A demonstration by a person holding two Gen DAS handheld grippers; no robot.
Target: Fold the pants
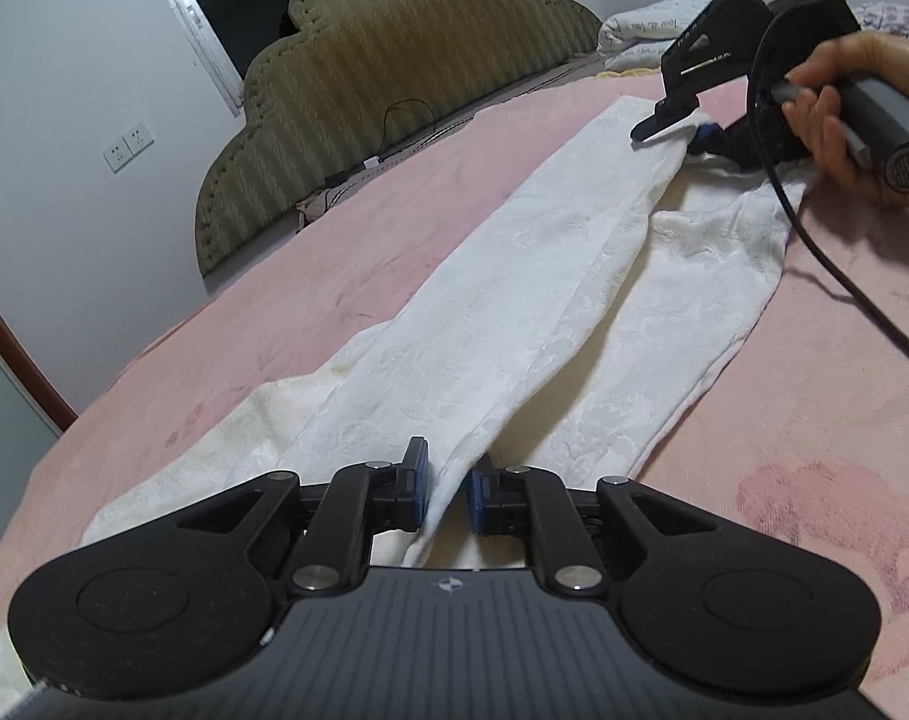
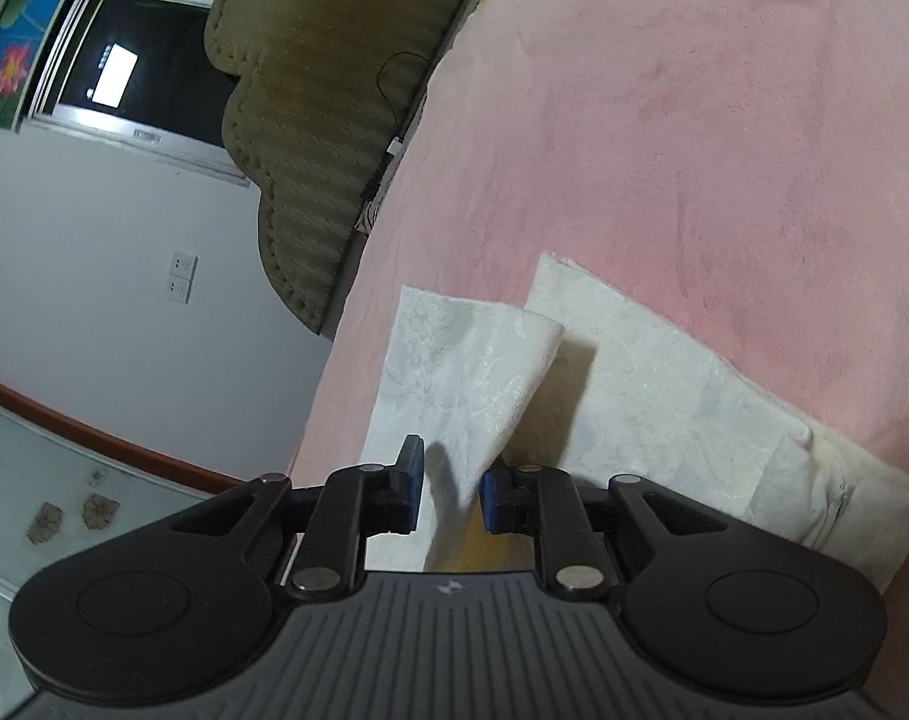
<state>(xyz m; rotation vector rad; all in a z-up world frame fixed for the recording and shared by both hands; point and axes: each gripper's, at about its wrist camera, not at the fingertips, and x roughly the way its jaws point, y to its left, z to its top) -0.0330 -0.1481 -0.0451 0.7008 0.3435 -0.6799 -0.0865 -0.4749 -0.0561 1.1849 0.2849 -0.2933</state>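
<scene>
The white pants (image 1: 514, 300) lie long and flat on the pink bed (image 1: 274, 276), stretched straight from one gripper to the other. The left gripper (image 1: 448, 483) sits at the near end of the pants, its jaws a little apart with a raised fold of cloth between them. The right gripper (image 1: 664, 126) is at the far end, pinching that end's edge. I think that end gets carried along the pants toward the left gripper.

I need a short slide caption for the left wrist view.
Left gripper pinches a fold of the white pants on a pink bedspread; right gripper grips the far end.
</scene>
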